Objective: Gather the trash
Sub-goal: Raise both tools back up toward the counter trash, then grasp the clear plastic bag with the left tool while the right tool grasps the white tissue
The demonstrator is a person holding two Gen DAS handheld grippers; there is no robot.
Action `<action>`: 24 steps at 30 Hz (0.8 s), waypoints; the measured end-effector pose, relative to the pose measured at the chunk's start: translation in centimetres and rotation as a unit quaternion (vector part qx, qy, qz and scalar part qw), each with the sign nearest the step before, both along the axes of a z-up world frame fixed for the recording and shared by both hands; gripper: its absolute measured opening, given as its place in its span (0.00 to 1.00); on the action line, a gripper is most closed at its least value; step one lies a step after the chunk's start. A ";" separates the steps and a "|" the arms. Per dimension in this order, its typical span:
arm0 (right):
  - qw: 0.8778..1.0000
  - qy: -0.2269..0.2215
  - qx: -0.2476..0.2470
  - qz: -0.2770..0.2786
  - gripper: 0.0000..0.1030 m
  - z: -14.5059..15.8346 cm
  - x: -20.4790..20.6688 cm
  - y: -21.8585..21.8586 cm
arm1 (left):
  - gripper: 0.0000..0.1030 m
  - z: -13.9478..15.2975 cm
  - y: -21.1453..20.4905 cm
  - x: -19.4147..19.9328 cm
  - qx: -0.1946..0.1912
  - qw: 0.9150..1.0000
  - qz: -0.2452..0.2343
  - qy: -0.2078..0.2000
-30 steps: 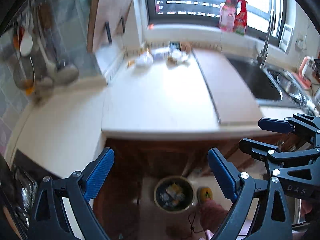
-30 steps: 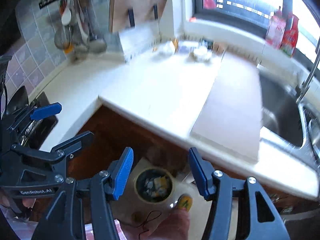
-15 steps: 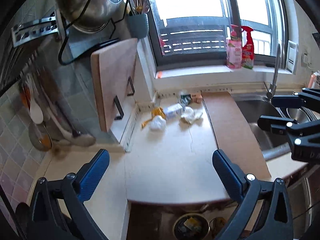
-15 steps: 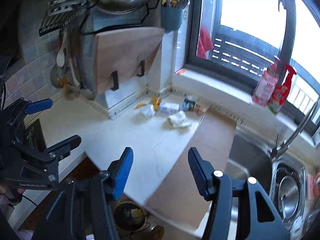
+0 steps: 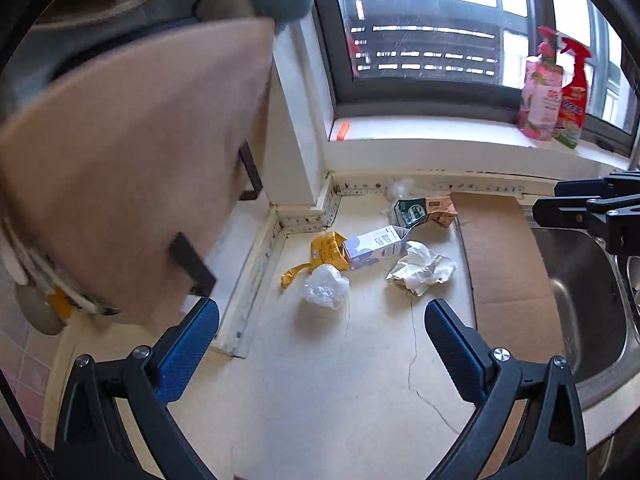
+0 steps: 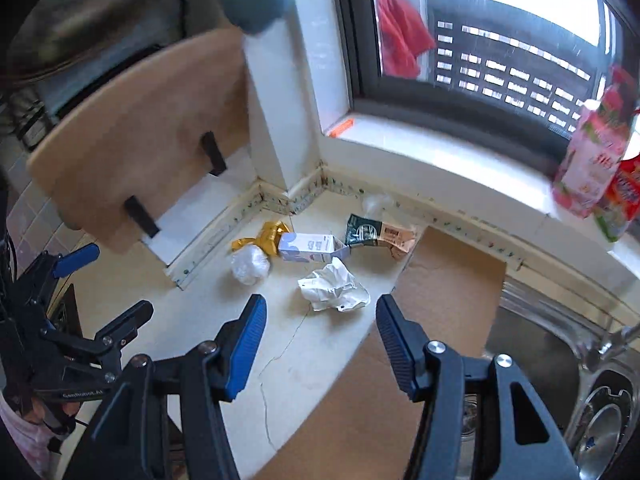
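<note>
Both tongs hang above the cream worktop (image 5: 320,380) and point down toward a small heap of trash in the back corner, below the window sill.

The left tongs (image 5: 322,344) stand wide apart, with nothing between the blue pads. The right tongs (image 6: 320,340) are also apart, less wide, and they hold nothing too. In the right wrist view the left tongs appear at the left edge, and a hand (image 6: 36,412) holds them.

The trash lies together on the worktop, well ahead of both tongs. A crumpled white paper (image 5: 422,270) is the nearest piece to the right tongs, just beside the edge of the brown board (image 5: 508,264). A ball of clear plastic (image 5: 325,287) lies to the left of it, nearest to the left tongs. Behind the plastic there is a yellow wrapper (image 5: 326,250), and a white carton (image 5: 374,246) lies on its side, touching the wrapper. Farther back, near the wall, a dark green and brown carton (image 5: 424,210) lies flattened.

The brown board covers the worktop between the trash and the steel sink (image 5: 584,304). A cutting board (image 5: 132,160) hangs on the left. Two bottles (image 5: 554,88), pink and red, stand on the sill.
</note>
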State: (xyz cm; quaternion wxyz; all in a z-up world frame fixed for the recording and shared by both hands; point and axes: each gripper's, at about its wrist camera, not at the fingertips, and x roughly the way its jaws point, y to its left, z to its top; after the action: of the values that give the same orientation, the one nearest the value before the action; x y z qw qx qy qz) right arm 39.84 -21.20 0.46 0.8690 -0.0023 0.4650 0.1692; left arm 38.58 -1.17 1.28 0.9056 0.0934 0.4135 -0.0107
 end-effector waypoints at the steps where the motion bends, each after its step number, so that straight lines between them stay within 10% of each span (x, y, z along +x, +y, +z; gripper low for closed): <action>1: 1.000 0.009 0.002 0.000 0.56 -0.9 1.1 -0.2 | 0.99 -0.9 -0.2 1.1 0.000 1.000 0.001 0.007; 13: 0.994 0.098 0.032 0.034 0.56 -12.6 11.3 1.1 | 0.98 -12.5 0.7 13.1 -0.015 0.996 0.040 0.082; 24: 0.988 0.126 0.004 0.086 0.56 -19.2 13.0 3.6 | 0.88 -18.1 2.6 16.3 -0.060 0.987 0.064 0.133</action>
State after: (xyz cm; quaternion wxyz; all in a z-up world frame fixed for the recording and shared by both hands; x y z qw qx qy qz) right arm 52.84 -17.57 -18.72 0.7859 -0.0171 0.5679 0.2441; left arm 54.87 1.42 -16.83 0.8451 0.0102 0.5344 0.0097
